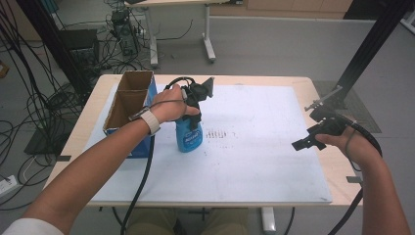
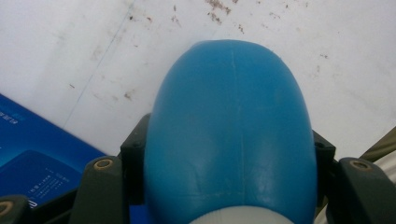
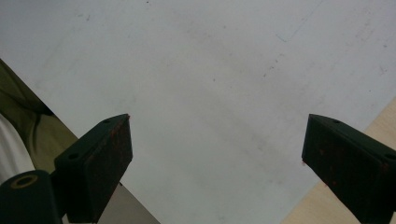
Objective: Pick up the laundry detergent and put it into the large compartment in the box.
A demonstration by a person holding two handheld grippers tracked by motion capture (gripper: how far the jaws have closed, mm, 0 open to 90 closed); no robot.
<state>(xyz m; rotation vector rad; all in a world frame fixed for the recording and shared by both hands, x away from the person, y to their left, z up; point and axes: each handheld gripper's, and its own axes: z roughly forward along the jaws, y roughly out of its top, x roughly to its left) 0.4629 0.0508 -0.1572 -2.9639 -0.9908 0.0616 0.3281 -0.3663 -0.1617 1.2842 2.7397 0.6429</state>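
The left hand-held gripper [image 1: 192, 113] is clamped on the blue bottle [image 1: 189, 136], probably standing on the bench [image 1: 254, 161], box [image 1: 128, 105] just beside. The right hand-held gripper [image 1: 307, 141] is wide open, holding nothing.

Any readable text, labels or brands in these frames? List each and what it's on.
Blue bottle: white label print on its front, too blurred to read.
Blue box: small pale print on its side, too small to read.
No text shows on the white mat.
No word in these views reads clearly.
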